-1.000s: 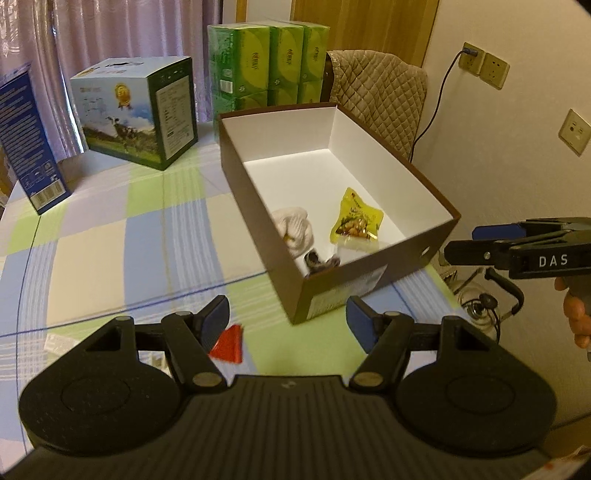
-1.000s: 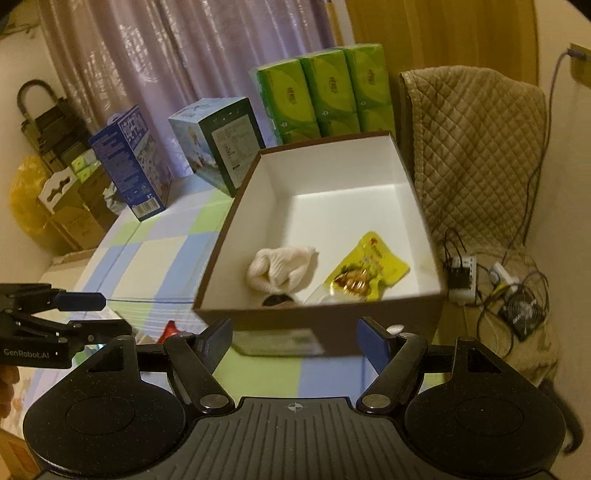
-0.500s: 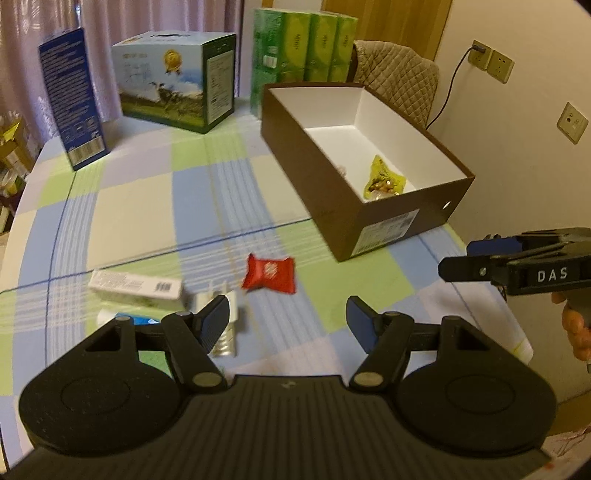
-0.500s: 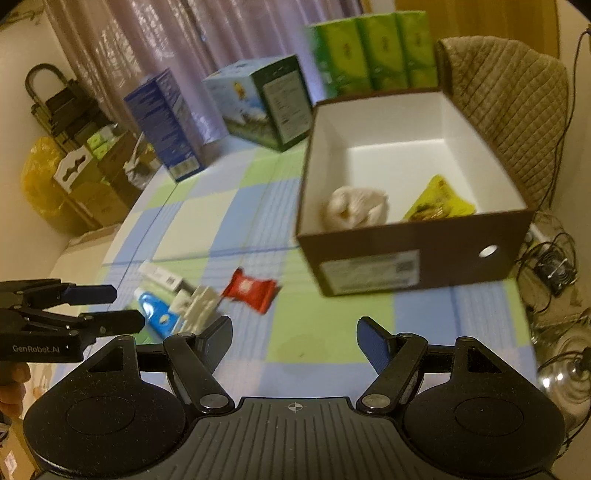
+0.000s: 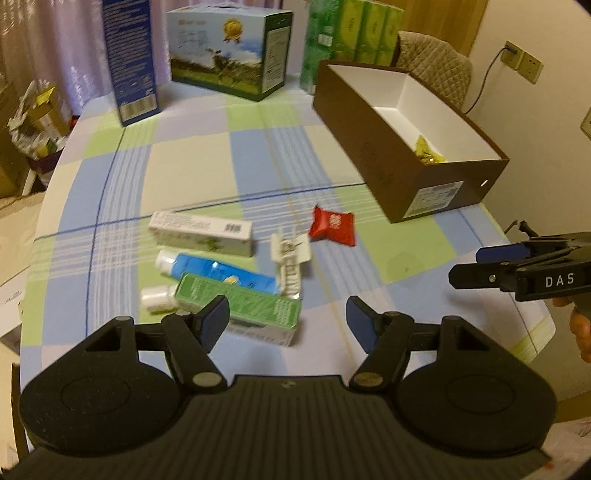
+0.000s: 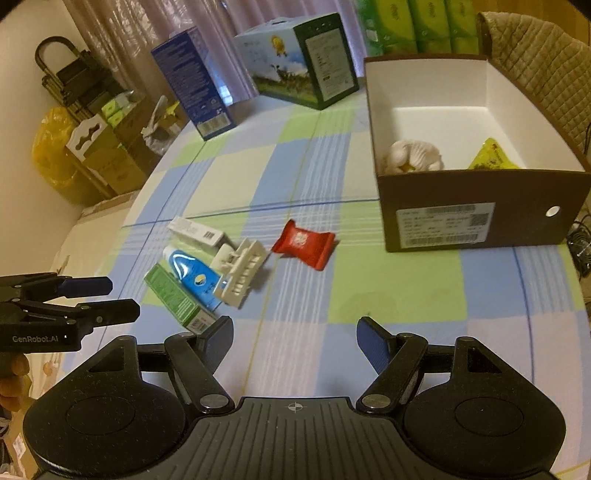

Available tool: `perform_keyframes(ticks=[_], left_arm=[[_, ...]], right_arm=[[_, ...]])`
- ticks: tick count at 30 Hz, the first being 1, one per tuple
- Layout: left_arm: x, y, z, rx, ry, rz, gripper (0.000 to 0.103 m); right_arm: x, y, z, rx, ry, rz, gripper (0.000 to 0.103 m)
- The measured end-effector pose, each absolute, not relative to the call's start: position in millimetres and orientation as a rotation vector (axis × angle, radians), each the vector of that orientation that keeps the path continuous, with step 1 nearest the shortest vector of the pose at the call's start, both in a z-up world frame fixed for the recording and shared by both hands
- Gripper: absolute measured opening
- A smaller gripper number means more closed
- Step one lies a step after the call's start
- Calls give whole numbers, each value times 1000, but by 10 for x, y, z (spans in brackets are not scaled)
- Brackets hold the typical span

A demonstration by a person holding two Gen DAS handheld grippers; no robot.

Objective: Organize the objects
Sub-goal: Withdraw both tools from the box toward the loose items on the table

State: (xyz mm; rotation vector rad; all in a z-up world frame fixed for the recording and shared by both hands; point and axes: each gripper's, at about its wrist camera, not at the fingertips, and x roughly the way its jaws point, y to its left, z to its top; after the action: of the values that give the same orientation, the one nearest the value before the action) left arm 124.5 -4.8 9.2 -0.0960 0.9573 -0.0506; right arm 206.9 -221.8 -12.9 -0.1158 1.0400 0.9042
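Observation:
A brown cardboard box with a white inside stands at the table's right; a cream bundle and a yellow packet lie in it. On the checked cloth lies a cluster: a red packet, a white clip, a blue tube, a green carton, a white carton and a small white bottle. My left gripper hovers open over the green carton's near end. My right gripper is open, nothing between its fingers, near the table's front edge.
At the back stand a tall blue box, a printed carton and green tissue packs. A quilted chair back sits behind the brown box. Boxes and a yellow bag crowd the floor on the left.
Both grippers have pulled back and swung left from the brown box toward the near table edge. The cluster of small items has come into view. Both stay open.

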Motion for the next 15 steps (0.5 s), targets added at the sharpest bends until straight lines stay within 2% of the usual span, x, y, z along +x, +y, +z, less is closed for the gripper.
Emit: perform_keyframes(ticks=[9,15], left_arm=[[1206,119,-105,-157,1002,12,71],[1320,174,-258,-244,1038,73,79]], right_arm=[[2044,-2144,-218,-137,1058,890,72],[2157,-2217,-302,-132,1078,839,71]])
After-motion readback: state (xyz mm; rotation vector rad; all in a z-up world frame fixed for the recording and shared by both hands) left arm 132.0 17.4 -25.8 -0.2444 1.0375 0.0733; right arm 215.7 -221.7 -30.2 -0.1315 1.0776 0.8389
